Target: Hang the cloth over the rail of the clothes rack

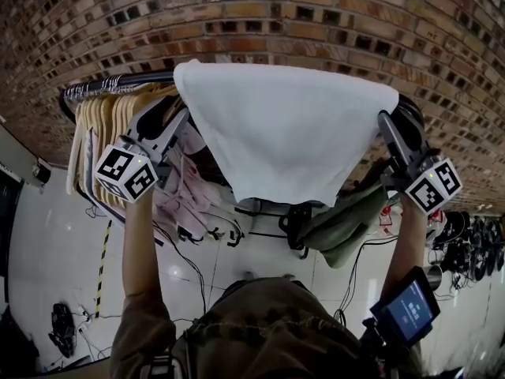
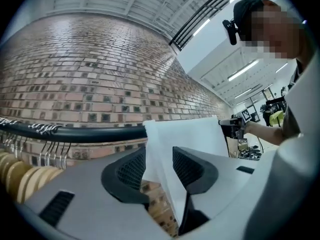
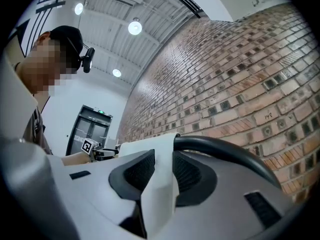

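Closest to you, your left tongs (image 2: 159, 156) stand partway apart. The left edge of the white cloth (image 2: 187, 139) runs up between the pads, and a sliver of gap shows beside the fabric, so I judge they are not pinching it. Your right tongs (image 3: 164, 171) are in the same state: the pads are partway apart with the cloth's right edge standing loose between them.

Just past the tips, the cloth lies draped over the black rail (image 2: 90, 132). In the head view it sits spread between your two tongs, its top fold along the rail and its near half hanging down toward you, tapering to a lower edge. How far the other half hangs down on the wall side is hidden, so I can't tell you whether the drape is even.

Under the rail hang a pink garment (image 1: 185, 196) and a green garment (image 1: 347, 219). A row of pale wooden hangers (image 1: 102, 117) is bunched at the rail's left end, well clear of the cloth. Behind it all is the brick wall (image 1: 316, 14).

By my reading the hanging itself is done, since the rail carries the cloth rather than your grip. What seems left is to draw both tongs back off the edges without dragging the fabric, then check that it stays put.
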A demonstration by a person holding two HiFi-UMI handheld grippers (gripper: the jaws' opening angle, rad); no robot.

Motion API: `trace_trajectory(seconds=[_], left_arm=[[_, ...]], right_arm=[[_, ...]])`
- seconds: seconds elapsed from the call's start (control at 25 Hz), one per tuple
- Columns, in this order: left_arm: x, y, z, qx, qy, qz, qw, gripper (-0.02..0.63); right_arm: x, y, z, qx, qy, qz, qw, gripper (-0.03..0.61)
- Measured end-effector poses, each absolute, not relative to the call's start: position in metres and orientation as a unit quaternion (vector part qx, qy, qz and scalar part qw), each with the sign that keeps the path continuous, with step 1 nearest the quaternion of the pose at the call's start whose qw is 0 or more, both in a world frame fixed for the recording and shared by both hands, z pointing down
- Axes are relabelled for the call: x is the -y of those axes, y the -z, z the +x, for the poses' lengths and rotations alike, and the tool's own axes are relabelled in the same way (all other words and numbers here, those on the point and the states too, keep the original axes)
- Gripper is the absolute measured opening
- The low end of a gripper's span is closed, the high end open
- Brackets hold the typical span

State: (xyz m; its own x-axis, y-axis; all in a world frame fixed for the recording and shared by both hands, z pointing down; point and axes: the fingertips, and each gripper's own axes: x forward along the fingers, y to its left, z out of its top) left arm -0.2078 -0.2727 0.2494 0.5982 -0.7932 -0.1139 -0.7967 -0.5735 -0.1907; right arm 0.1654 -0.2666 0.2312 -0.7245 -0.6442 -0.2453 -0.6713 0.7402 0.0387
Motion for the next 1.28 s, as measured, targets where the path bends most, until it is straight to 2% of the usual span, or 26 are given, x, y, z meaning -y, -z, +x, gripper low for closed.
trace_trajectory(seconds=[0.28, 0.64, 0.68, 0.72, 0.76, 0.88, 0.96, 1.12, 1.28], left_arm=[[0.297, -0.258, -0.198, -0.451, 0.009, -0.887, 0.098, 0.156], [0.300, -0.245, -0.219, -0.485, -0.031, -0.867, 0.107, 0.152], [0.297, -0.243, -0.219, -0.482, -0.034, -0.869, 0.108, 0.124], [0.295, -0.241, -0.219, -0.479, -0.035, -0.870, 0.109, 0.031], [0.294, -0.241, -0.218, -0.475, -0.036, -0.872, 0.108, 0.021], [0.292, -0.238, -0.215, -0.460, -0.041, -0.882, 0.095, 0.014], [0.290, -0.236, -0.211, -0.444, -0.046, -0.891, 0.080, 0.012], [0.279, -0.224, -0.211, -0.412, -0.058, -0.908, 0.047, 0.011], [0.275, -0.213, -0.209, -0.392, -0.043, -0.918, 0.045, 0.011]], right_arm=[[0.267, -0.232, 0.166, -0.924, -0.066, -0.359, 0.115, 0.092], [0.257, -0.225, 0.168, -0.917, -0.085, -0.370, 0.126, 0.091], [0.256, -0.224, 0.168, -0.917, -0.090, -0.369, 0.123, 0.091], [0.255, -0.224, 0.168, -0.917, -0.094, -0.368, 0.119, 0.091], [0.254, -0.224, 0.166, -0.918, -0.096, -0.366, 0.116, 0.089], [0.251, -0.223, 0.161, -0.924, -0.091, -0.354, 0.114, 0.087], [0.250, -0.222, 0.161, -0.926, -0.089, -0.350, 0.111, 0.034], [0.252, -0.223, 0.157, -0.929, -0.083, -0.343, 0.110, 0.023], [0.249, -0.221, 0.159, -0.936, -0.050, -0.322, 0.134, 0.017]])
